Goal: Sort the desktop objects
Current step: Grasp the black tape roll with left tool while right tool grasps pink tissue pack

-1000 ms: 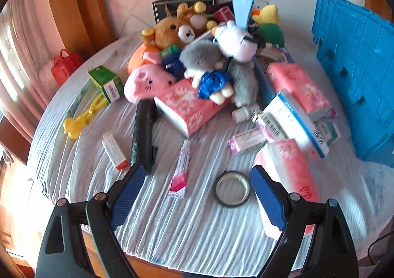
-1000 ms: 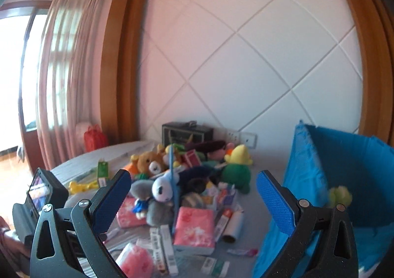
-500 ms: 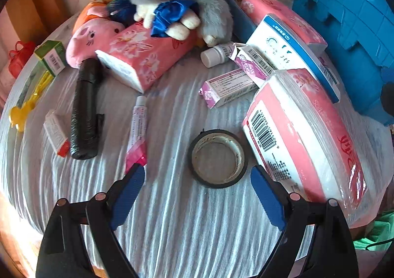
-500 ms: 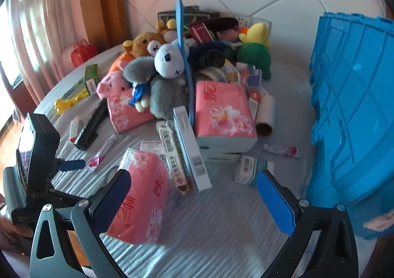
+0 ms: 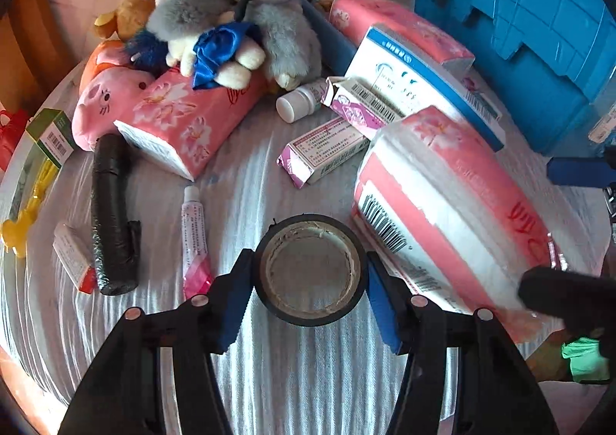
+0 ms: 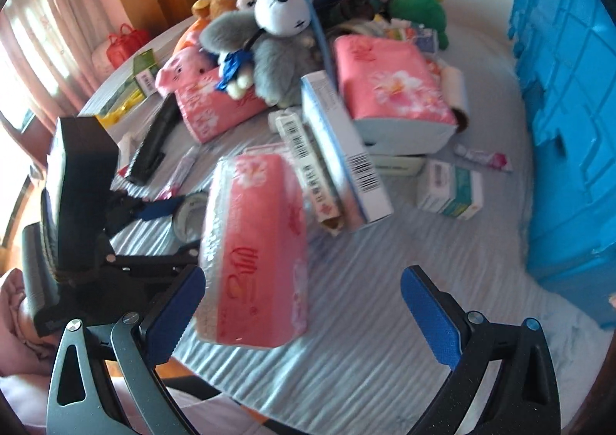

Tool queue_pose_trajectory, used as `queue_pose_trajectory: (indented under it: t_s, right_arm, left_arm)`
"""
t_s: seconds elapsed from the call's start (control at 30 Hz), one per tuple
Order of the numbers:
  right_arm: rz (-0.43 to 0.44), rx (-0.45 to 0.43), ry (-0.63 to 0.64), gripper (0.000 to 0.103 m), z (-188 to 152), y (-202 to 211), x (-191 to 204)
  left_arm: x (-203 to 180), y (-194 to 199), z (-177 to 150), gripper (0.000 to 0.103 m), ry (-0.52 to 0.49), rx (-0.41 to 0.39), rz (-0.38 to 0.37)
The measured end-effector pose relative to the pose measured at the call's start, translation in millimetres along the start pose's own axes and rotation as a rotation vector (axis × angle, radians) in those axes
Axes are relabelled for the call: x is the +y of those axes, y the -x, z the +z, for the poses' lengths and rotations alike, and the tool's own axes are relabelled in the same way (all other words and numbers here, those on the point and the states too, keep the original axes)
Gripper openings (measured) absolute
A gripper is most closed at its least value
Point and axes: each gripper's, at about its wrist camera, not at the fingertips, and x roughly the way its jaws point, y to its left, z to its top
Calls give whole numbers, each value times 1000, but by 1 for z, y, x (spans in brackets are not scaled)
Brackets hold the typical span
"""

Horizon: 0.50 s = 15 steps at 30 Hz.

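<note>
A black tape roll [image 5: 310,269] lies flat on the grey striped cloth near the table's front edge. My left gripper [image 5: 308,294] has closed in around it, one blue pad against each side. In the right wrist view the tape roll [image 6: 188,209] is half hidden behind the left gripper [image 6: 154,209]. My right gripper [image 6: 302,313] is open and empty, low over the front of the table, with a pink tissue pack [image 6: 256,250] just ahead of its left finger. The same pack [image 5: 450,204] lies right of the tape.
A blue crate [image 6: 569,119] stands at the right. A heap of plush toys [image 5: 238,23], pink tissue packs [image 5: 184,119], medicine boxes [image 5: 327,152], a white bottle [image 5: 300,106], a pink tube [image 5: 194,238] and a black roll [image 5: 111,215] crowd the table beyond the grippers.
My left gripper has dropped to the tape roll and closed its fingers onto it. My right gripper has tilted down and moved closer to the front tissue pack, still open.
</note>
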Motion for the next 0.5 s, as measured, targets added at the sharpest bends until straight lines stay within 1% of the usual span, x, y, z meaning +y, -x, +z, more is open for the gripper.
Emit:
queue_pose_trajectory:
  t_s: [0.07, 0.1, 0.13, 0.2, 0.27, 0.37, 0.5]
  right_arm:
    - [15, 20, 16, 102, 0, -4, 7]
    - [16, 24, 23, 98, 0, -5, 9]
    - [15, 29, 33, 95, -1, -6, 12]
    - [13, 35, 43, 86, 0, -8, 15]
    - [27, 46, 46, 79, 0, -10, 16]
    - [50, 65, 62, 78, 0, -15, 19]
    - [84, 88, 74, 78, 1, -26, 25]
  left_arm:
    - [-1, 7, 0, 55, -4, -1, -8]
    - [-1, 11, 0, 55, -3, -6, -23]
    - [-1, 15, 0, 55, -1, -12, -21]
    - [1, 21, 0, 55, 8, -23, -30]
    - [5, 29, 0, 55, 23, -48, -12]
    - [7, 34, 2, 55, 36, -63, 8]
    - [14, 31, 4, 55, 51, -50, 25]
